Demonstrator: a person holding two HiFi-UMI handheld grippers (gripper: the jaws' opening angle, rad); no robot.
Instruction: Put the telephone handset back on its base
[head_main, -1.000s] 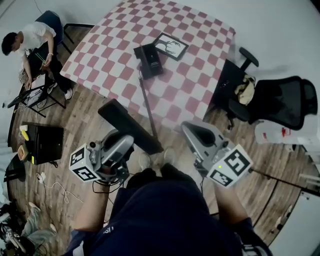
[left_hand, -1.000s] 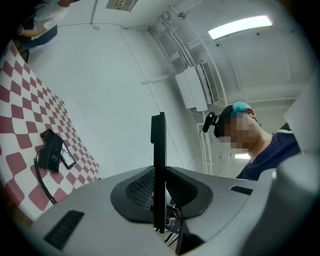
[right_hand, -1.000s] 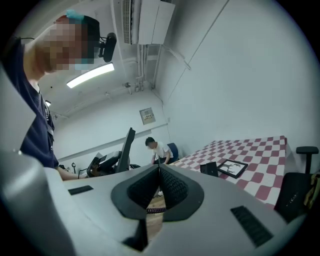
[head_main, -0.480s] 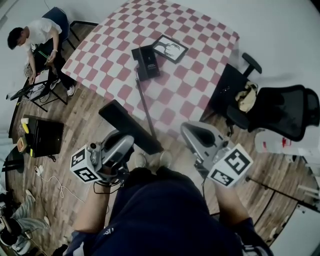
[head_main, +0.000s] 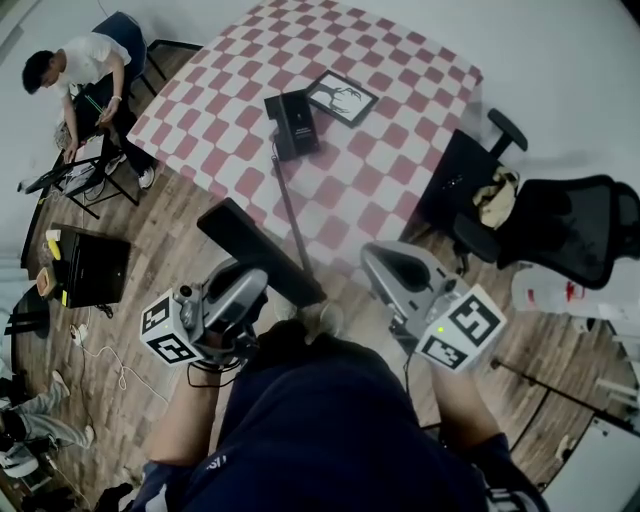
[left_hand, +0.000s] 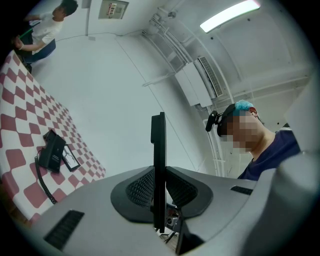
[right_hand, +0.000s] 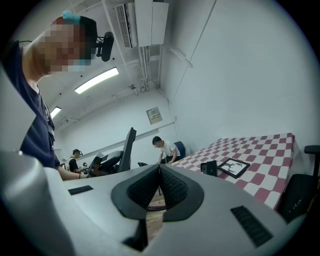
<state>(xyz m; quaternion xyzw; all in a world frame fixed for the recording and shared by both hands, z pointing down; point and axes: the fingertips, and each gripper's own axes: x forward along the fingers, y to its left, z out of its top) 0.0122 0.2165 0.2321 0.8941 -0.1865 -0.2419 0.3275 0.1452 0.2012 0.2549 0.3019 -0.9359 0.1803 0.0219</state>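
handset (head_main: 252, 245) end hidden in left claw (head_main: 262, 282), base (head_main: 293, 125) tiny

Table (head_main: 400, 130): red-and-white checked top | on it: black telephone base (head_main: 293, 123), framed picture (head_main: 341, 97) just beside | cord (head_main: 283, 185) trails off the edge

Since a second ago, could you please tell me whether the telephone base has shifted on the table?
No. The telephone base sits on the same checks of the table, just left of the picture frame, as before; only the camera drifted.

A checked desk (head_main: 400, 130) stands on a wood floor (head_main: 170, 250), a black office chair (head_main: 570, 220) nearby. White walls (left_hand: 125, 85), strip light (left_hand: 230, 15) overhead.
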